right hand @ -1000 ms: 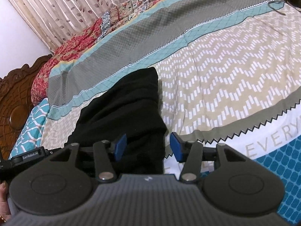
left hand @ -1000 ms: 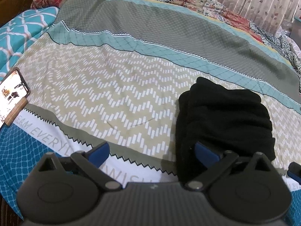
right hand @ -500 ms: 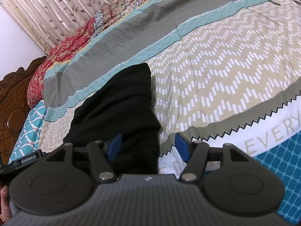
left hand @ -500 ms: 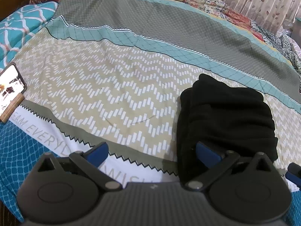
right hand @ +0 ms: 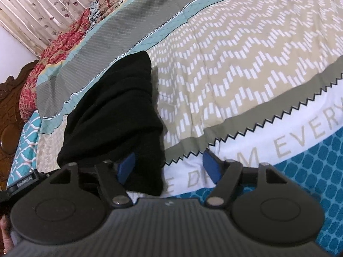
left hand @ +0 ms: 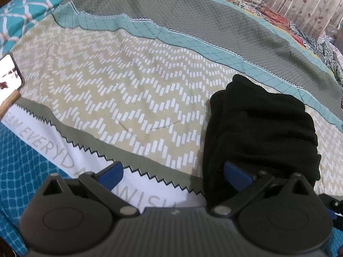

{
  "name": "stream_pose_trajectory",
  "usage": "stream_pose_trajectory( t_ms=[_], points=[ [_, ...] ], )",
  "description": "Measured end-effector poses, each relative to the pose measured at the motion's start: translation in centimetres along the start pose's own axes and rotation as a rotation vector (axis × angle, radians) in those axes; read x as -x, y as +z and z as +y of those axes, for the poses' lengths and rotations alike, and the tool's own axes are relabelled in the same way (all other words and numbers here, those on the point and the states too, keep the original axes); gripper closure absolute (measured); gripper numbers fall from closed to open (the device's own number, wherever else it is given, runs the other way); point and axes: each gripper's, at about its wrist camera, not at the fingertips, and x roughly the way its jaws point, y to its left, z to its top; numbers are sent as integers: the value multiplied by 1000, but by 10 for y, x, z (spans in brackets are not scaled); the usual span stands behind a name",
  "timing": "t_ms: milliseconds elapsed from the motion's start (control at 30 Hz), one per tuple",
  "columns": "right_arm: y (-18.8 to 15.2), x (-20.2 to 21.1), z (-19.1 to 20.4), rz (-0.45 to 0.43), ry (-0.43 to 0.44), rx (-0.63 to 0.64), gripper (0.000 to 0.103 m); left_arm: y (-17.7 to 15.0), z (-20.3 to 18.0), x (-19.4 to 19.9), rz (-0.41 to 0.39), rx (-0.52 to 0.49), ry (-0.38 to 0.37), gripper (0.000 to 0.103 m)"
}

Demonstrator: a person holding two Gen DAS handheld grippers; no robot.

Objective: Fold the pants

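The black pants point(left hand: 261, 128) lie folded in a thick bundle on the patterned bedspread point(left hand: 128, 81). In the left wrist view they sit at the right. My left gripper point(left hand: 173, 173) is open, its right finger at the bundle's near left edge, its left finger over bare bedspread. In the right wrist view the pants point(right hand: 113, 115) sit at the left. My right gripper point(right hand: 169, 167) is open, its left finger at the bundle's near right edge, its right finger over the white lettered band. Neither gripper holds cloth.
A phone point(left hand: 8, 75) with a lit screen lies at the left edge of the bed. A teal patterned pillow point(left hand: 23, 19) is at the far left. A carved wooden headboard point(right hand: 10, 115) and curtains point(right hand: 42, 6) bound the bed.
Both grippers have drawn back and risen slightly from the pants, and the right gripper's fingers have spread wider. The folded bundle has stayed in place.
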Motion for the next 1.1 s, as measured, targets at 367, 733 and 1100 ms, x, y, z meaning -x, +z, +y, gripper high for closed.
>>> stream_pose_trajectory(
  t_ms=[367,733,1100],
  points=[
    [-4,2,-7,-44,60,-99,15,-6,18,-4,-16,50,-95,0],
    [8,17,-15,-60,167,-150,15,22,29,7,-21,156,-248,0],
    [24,-20,9,-31,230,73,15,20,-9,-52,135,132,-391,0]
  ],
)
